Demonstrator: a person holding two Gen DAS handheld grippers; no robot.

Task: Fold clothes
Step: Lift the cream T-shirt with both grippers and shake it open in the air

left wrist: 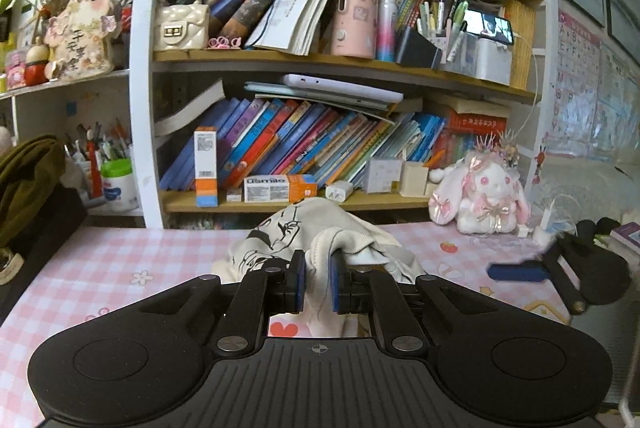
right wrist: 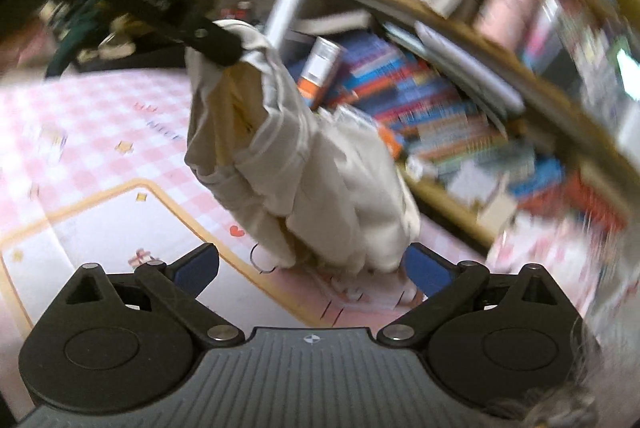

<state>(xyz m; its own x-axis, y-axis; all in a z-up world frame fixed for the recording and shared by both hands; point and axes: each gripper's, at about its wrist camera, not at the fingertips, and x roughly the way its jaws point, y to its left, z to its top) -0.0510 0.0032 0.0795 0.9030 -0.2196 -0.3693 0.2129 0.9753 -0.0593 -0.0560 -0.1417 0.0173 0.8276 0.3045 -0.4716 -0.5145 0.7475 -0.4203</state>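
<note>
A cream-white garment point(left wrist: 320, 232) with a black line drawing is bunched up over the pink checked table. My left gripper point(left wrist: 317, 282) is shut on a fold of the garment, the blue pads pressing cloth between them. In the right wrist view the same garment point(right wrist: 304, 164) hangs in a lifted bundle from the left gripper point(right wrist: 216, 44) at the upper left. My right gripper point(right wrist: 310, 268) is open, its blue fingertips point(right wrist: 426, 270) wide apart just below the bundle's lower end, not touching it. The right gripper point(left wrist: 528, 270) also shows at the right in the left wrist view, blurred.
A pink checked tablecloth point(left wrist: 120, 268) covers the table. Behind it stands a bookshelf point(left wrist: 320, 132) crammed with books and boxes. A plush rabbit point(left wrist: 484, 194) sits at the back right. A dark olive cloth point(left wrist: 28, 176) lies on a black object at the left edge.
</note>
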